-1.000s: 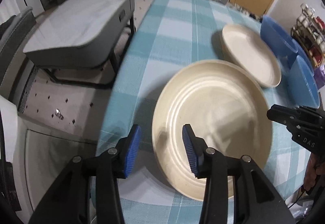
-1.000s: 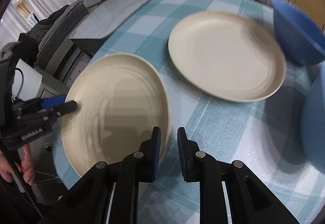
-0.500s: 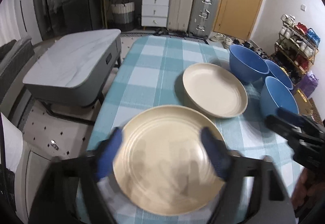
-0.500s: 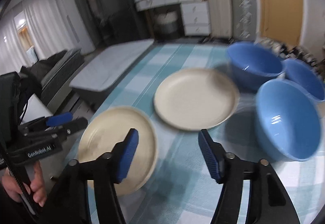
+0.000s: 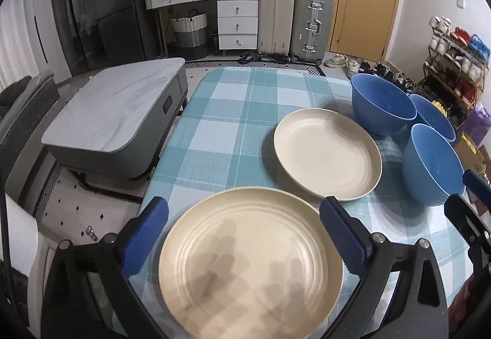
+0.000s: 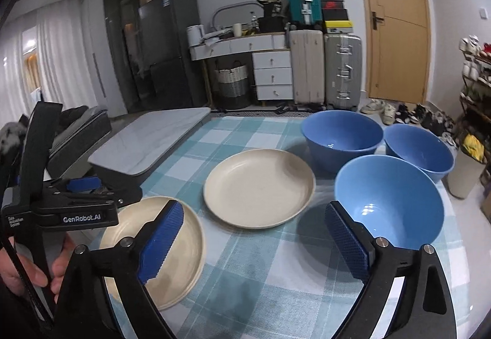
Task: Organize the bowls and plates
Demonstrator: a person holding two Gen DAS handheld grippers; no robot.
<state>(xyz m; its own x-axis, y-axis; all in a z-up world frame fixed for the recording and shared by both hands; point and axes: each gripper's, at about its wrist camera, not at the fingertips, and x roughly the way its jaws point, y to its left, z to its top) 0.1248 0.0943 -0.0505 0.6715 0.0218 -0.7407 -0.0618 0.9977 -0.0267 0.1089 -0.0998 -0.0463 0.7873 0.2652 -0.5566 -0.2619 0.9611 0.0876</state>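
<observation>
**Both grippers empty, near plate set down, far plate next**

Your left gripper has just been opening and its jaws now stand wide, holding nothing. The near plate shows between the pads but lies flat on the table below them, no contact visible. Your right gripper has also just been opening; jaws wide, nothing between them but checked cloth.

Where things are:
- Near plate: at the table's near-left edge, right under the left gripper. In the right view it lies left of the right jaws, partly behind the left pad.
- Far plate: mid-table, just beyond and right of the near plate, rims close but apart as far as I can tell.
- Three blue bowls clustered on the right side, upright, mouths up, not nested. Nearest bowl sits just beyond the right gripper's right pad.

Key relation: plates are round, no long axis, both face up and flat, so only the rim gives you a grip. The far plate lies ahead of both grippers, slightly left of centre for the right, up-right for the left. Probably either hand reaches it; the right looks better placed for the bowls.

Likely next: stack plates or nest bowls. Judgement only.
</observation>
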